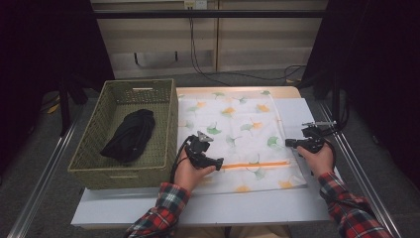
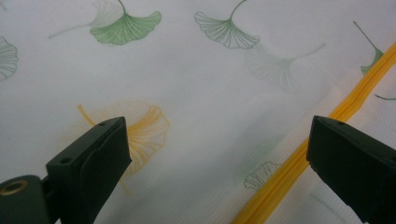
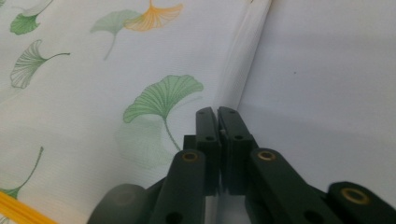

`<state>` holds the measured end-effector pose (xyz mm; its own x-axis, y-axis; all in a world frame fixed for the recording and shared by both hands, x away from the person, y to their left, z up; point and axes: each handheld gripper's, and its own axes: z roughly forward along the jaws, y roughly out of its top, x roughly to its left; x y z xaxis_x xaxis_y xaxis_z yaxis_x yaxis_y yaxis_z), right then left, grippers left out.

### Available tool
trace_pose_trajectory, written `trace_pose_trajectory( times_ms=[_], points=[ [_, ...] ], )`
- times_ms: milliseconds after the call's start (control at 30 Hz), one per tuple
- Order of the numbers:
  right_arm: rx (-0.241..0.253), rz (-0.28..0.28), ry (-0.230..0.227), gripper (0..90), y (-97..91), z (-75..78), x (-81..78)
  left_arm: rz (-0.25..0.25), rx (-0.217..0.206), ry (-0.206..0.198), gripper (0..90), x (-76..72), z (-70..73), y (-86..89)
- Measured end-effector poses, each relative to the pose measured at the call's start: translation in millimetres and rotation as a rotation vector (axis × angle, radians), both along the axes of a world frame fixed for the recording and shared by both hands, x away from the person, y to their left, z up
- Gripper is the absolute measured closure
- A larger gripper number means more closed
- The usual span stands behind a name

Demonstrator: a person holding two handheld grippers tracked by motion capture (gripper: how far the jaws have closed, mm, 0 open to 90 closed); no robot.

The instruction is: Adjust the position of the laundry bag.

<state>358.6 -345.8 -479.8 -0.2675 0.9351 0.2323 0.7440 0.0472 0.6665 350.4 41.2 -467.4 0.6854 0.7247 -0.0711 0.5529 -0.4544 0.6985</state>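
Note:
A white mesh laundry bag [image 1: 233,131] printed with green and orange ginkgo leaves lies flat on the table, its orange zipper [image 1: 255,164] running near the front edge. My left gripper [image 1: 204,149] hovers low over the bag's front left part. Its jaws stand wide open [image 2: 217,135], one on each side of bare mesh [image 2: 210,84], with the zipper [image 2: 289,163] beside the right-hand jaw. My right gripper [image 1: 289,143] sits at the bag's right edge. Its jaws are pressed together [image 3: 217,112] just where the bag's folded hem [image 3: 243,56] runs in between them.
A green woven basket [image 1: 141,85] stands left of the bag with a black cloth bundle [image 1: 129,135] inside. The white tabletop [image 1: 198,208] shows in front of the bag and along its right side [image 3: 327,70]. Metal rails [image 1: 356,163] flank the table.

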Motion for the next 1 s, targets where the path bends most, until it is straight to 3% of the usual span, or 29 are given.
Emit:
trace_pose_trajectory(
  times_ms=[33,167,600,767,933,1000],
  points=[
    [-0.003,0.002,-0.004,88.9,-0.1,0.7,-0.3,-0.011,0.024,0.008,5.8,0.2,1.7,1.3],
    [0.006,0.003,-0.001,89.5,-1.8,1.9,-1.1,-0.011,0.014,0.003,5.8,0.2,0.8,-0.1],
    [-0.027,-0.013,-0.007,89.8,-4.1,1.8,-6.9,0.000,0.008,0.015,5.4,2.2,0.9,-0.8],
    [-0.005,-0.021,-0.011,89.8,-7.2,1.0,-10.3,-0.007,0.014,0.009,5.4,2.5,1.5,-3.6],
    [-0.012,-0.028,-0.010,89.7,-10.5,0.3,-13.1,0.002,-0.010,0.010,5.4,2.2,2.1,-6.8],
    [-0.012,-0.037,-0.012,89.8,-11.5,0.3,-14.1,-0.008,0.000,0.007,5.4,2.8,2.5,-7.1]
  ],
)
